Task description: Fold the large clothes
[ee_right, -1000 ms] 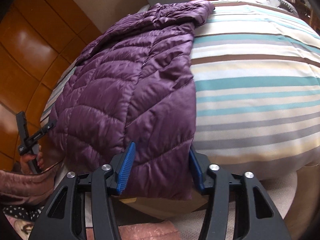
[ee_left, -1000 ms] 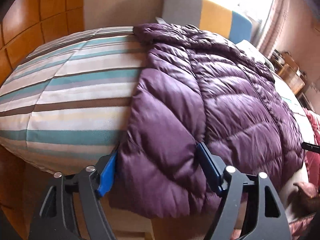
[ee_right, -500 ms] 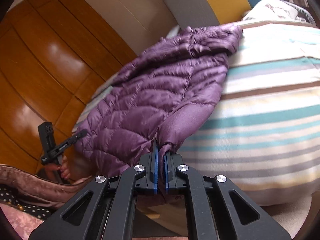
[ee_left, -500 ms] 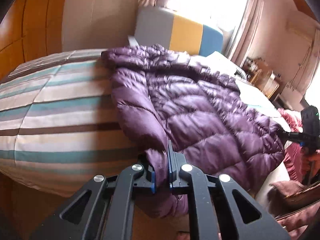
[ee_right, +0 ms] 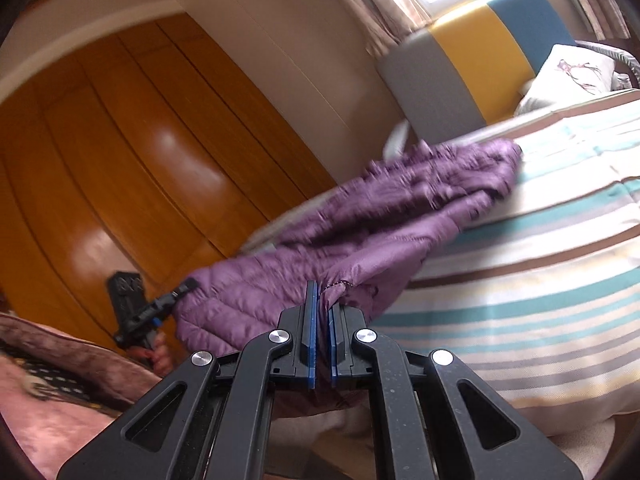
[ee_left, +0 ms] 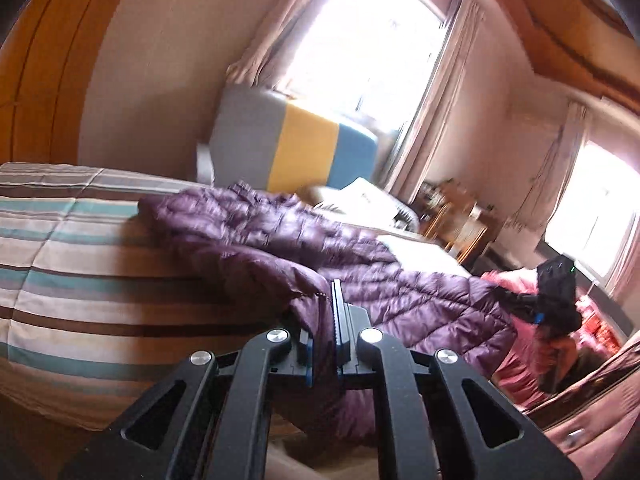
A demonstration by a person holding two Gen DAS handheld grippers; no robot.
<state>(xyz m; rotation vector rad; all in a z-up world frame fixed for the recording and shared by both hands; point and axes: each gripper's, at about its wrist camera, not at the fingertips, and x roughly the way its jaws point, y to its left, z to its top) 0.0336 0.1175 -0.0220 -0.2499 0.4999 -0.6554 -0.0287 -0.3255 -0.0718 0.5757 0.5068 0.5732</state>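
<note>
We see a big bed (ee_left: 68,280) with a striped cover. On it lies the purple coat (ee_left: 280,240), with its near edge lifted. Our left hand-held gripper (ee_left: 323,320) is squeezed tight on one corner of that edge. Our right hand-held gripper (ee_right: 323,312) is squeezed tight on the other corner.

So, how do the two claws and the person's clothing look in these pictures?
Both are alike: the left claw and the right claw have black angular frames with triangular cut-outs, round silver bolt heads and flat blue pads. No cables show. Beside them hangs a pink sleeve, with a dark, white-dotted cloth next to it.
</note>
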